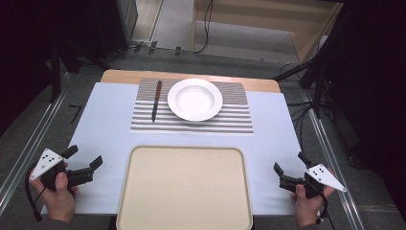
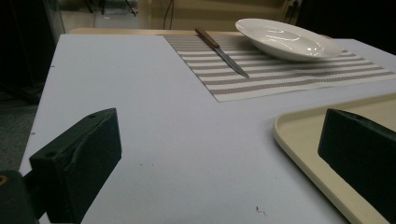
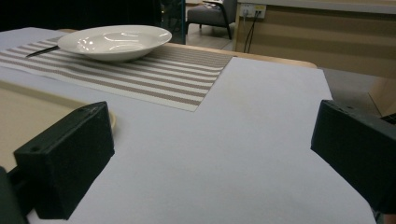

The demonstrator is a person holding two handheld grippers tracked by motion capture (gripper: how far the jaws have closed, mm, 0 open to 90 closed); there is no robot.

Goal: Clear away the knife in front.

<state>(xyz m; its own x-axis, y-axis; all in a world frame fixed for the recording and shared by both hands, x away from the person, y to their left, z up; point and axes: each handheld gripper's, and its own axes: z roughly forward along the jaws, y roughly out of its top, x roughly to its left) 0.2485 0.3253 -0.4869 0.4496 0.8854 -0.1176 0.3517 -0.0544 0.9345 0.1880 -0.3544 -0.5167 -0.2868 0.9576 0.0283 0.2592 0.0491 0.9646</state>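
Grippers rested low at the near corners of the counter [image 1: 110, 124], one in each hand, both with their fingers spread wide and nothing between them. The left gripper [image 1: 86, 160] sat just left of the beige tray [image 1: 139, 191]; in the left gripper view its two black fingers [image 2: 79, 158] framed bare white counter and the tray's rounded rim [image 2: 299, 140]. The right gripper [image 1: 289, 167] sat near the tray's right edge, pointing inward, and in the right gripper view its fingers [image 3: 70, 158] stood well apart over the white surface, with the tray's corner [image 3: 28, 112] behind the left one. The tray lay empty at the near middle of the counter. Beyond it, a striped placemat [image 1: 230, 120] carried a white plate [image 1: 195, 99], and a knife [image 1: 156, 100] with a brown wooden handle lay just beside the plate's left, handle toward the far edge and blade pointing back at the tray. Both grippers were well apart from the plate and knife.
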